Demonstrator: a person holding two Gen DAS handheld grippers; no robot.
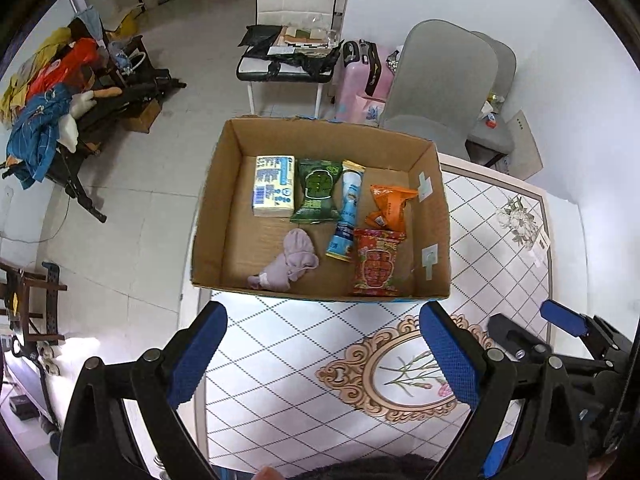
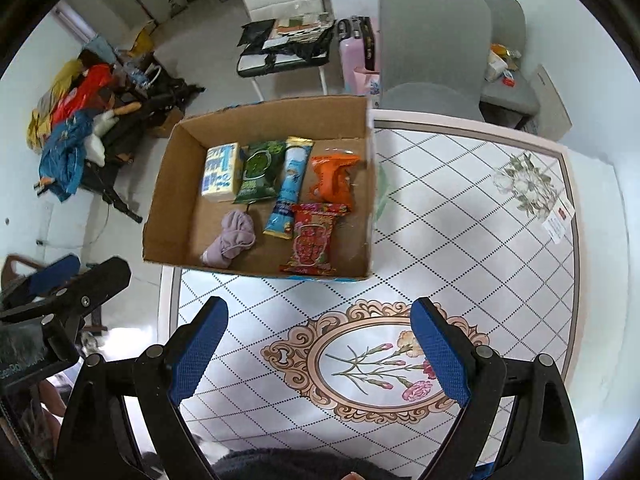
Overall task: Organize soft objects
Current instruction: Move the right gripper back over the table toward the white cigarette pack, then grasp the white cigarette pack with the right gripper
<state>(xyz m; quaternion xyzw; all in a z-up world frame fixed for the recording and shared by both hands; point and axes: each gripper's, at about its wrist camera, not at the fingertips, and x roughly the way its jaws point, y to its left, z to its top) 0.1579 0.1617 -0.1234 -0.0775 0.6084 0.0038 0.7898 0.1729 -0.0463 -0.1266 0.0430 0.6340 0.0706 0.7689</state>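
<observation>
Hovering over the table [image 1: 500, 240], left gripper [image 1: 322, 348] and right gripper [image 2: 320, 344] — fingers spread wide, holding nothing.

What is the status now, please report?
Left gripper open, empty. Right gripper open, empty. Six soft items in the cardboard box, purple sock nearest. Nothing blocking.

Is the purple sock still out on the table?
No, the purple sock lies inside the cardboard box, near its front wall, beside the red packet.
</observation>
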